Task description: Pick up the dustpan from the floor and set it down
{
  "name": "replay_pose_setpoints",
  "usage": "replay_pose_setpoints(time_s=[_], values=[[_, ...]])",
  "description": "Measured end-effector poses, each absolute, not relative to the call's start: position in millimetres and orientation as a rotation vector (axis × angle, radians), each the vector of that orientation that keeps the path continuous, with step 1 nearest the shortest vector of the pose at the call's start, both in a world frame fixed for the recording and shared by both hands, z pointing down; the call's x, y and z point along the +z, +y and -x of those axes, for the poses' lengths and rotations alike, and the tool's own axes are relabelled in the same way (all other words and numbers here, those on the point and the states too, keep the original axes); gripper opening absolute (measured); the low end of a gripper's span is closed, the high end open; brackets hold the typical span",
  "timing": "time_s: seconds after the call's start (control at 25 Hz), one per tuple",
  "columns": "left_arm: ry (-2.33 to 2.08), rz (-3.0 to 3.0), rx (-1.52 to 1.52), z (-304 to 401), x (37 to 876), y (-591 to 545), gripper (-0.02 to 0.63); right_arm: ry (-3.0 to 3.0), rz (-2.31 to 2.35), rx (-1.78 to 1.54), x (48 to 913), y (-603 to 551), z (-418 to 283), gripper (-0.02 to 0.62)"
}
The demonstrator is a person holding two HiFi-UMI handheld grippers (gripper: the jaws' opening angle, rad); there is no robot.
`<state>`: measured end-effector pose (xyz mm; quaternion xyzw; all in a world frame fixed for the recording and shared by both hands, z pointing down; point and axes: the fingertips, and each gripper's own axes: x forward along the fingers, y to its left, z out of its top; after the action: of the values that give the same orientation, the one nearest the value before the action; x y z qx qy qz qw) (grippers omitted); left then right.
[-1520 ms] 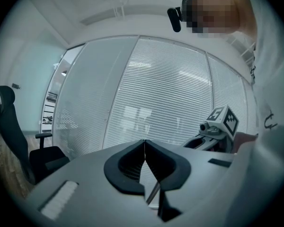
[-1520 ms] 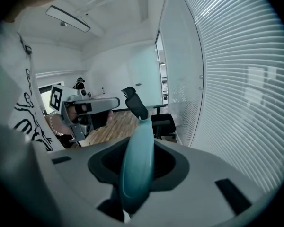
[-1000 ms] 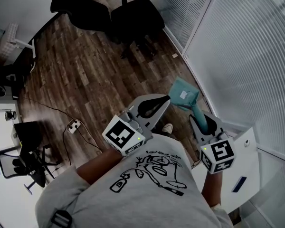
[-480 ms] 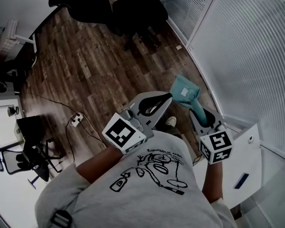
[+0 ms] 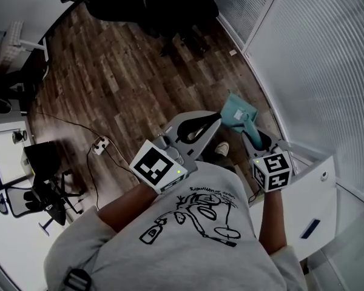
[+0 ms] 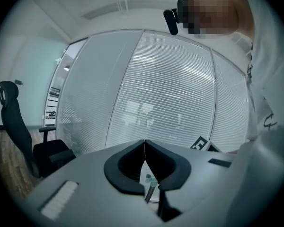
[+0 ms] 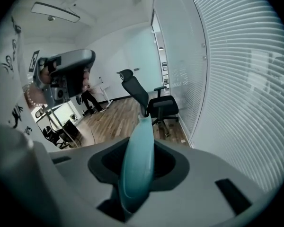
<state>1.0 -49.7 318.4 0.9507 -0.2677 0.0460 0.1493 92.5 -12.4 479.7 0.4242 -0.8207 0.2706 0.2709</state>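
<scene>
1. We log the teal dustpan (image 5: 235,114) as carried off the wood floor (image 5: 109,83). Its pan end points away from us and downward, near the blind-covered glass wall (image 5: 327,71).
2. The dustpan's handle (image 7: 136,169) runs up between the jaws of the right claw (image 5: 255,139). In the right gripper view both pads press on the handle, with the jaws set narrow around it.
3. The left claw (image 5: 213,122) has its jaws brought together with the tips meeting, and we see nothing between them in the left gripper view.
4. In the head view the left claw sits just beside the dustpan, on its left. We cannot tell whether the two touch.
5. A light shoe (image 5: 221,148) shows on the floor below the two claws.
6. A power strip (image 5: 97,144) with its cable lies further left.
7. Two black office chairs (image 5: 176,8) stand at the far end of the floor, well apart from the dustpan.
8. A white unit (image 5: 315,199) stands at our right, against the glass wall.
</scene>
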Motion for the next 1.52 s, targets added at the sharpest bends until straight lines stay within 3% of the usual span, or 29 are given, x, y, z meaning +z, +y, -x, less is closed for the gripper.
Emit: replay_pose_setpoints(time_s=[1.52], values=[[-0.826,-2.692,0.146,15.4,332.8,-52.3,0.002,-2.144,-1.095,0.858,675.7,-50.6,-94.3,0.098]])
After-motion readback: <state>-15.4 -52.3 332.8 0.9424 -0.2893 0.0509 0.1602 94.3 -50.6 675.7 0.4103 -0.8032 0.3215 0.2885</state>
